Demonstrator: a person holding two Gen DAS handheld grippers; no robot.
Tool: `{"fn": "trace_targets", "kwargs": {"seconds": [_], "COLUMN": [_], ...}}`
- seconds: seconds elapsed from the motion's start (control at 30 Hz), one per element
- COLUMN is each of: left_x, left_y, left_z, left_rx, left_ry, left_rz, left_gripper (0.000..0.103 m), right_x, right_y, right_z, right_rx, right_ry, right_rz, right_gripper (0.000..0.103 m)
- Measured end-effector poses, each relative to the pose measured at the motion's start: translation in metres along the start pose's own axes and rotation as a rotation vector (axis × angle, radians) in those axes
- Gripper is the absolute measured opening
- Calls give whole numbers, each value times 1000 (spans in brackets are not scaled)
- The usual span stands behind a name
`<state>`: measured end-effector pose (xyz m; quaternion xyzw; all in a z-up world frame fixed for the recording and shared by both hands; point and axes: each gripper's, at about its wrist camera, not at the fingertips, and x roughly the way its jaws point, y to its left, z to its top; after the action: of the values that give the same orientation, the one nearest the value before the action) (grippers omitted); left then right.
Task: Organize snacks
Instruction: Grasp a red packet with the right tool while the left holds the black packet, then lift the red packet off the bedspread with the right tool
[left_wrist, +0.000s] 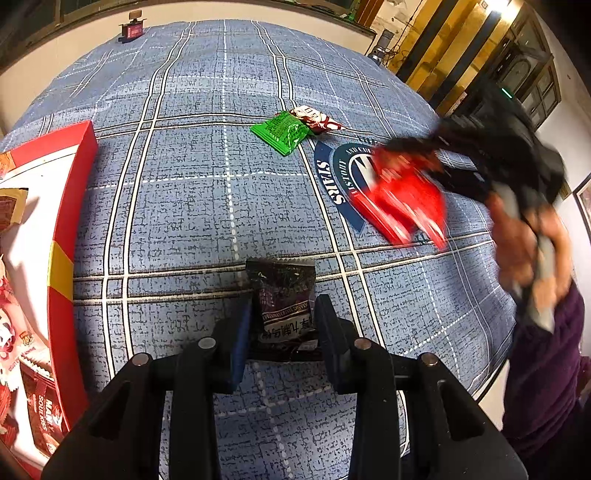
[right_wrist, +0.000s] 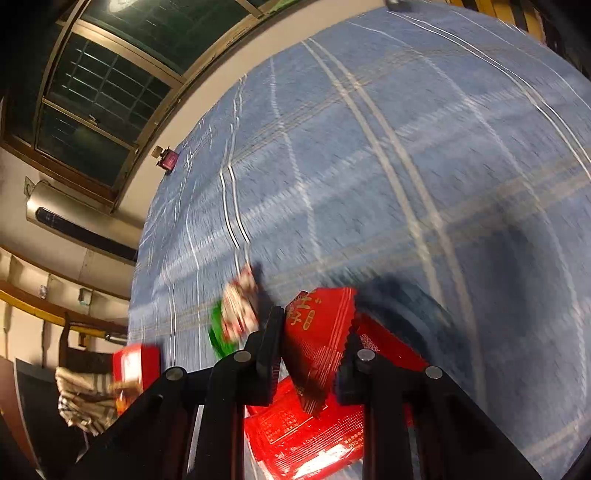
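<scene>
Nearest to the left wrist camera, the left hand-held gripper (left_wrist: 282, 325) was clenched on one dark purple snack packet (left_wrist: 284, 299), which stood up between its two fingers above the bench (left_wrist: 192, 206) with the blue checked cloth. One green packet (left_wrist: 281, 132) and one red-and-white packet (left_wrist: 317, 119) lay touching each other further away, well apart from this gripper. One open red box (left_wrist: 72, 236) with snacks inside stood at the left edge. At the right, blurred, the right hand-held gripper (left_wrist: 421, 155), held by a person's hand (left_wrist: 524, 243), carried red packets (left_wrist: 406, 199); I could not count them here.

From the right wrist camera, the right hand-held gripper (right_wrist: 314, 354) was clenched on one red packet (right_wrist: 317, 339). At least one other red packet (right_wrist: 306, 435) lay directly under the fingers. The green packet (right_wrist: 218, 338) and the red-and-white packet (right_wrist: 238, 306) lay just beside its left finger. The red box (right_wrist: 133, 365) appeared at the left.
</scene>
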<state>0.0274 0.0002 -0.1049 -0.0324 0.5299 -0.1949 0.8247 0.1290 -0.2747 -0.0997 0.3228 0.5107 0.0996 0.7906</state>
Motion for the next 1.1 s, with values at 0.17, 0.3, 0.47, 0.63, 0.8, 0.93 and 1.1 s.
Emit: {"fn": "trace_targets", "kwargs": {"seconds": [0.17, 0.3, 0.47, 0.63, 0.8, 0.93, 1.1], "left_x": [-2, -7, -9, -7, -3, 0, 2], "left_y": [-6, -6, -6, -4, -14, -29, -42], "left_z": [-5, -15, -19, -16, -12, -13, -21], "left_rx": [17, 21, 20, 25, 60, 117, 183], "left_ry": [0, 4, 4, 10, 10, 6, -15], "left_rz": [1, -20, -35, -53, -36, 7, 72], "left_gripper": [31, 31, 31, 32, 47, 60, 66], "right_x": [-40, -94, -108, -93, -97, -93, -87], "right_y": [-26, -47, -104, -154, -150, -139, -133], "right_z": [-44, -68, -57, -51, -50, -49, -49], "right_rx": [-19, -56, 70, 201, 159, 127, 107], "right_ry": [18, -128, -248, -232, -243, -240, -245], "right_rz": [103, 283, 254, 267, 208, 179, 217], "right_gripper": [22, 21, 22, 22, 26, 26, 34]}}
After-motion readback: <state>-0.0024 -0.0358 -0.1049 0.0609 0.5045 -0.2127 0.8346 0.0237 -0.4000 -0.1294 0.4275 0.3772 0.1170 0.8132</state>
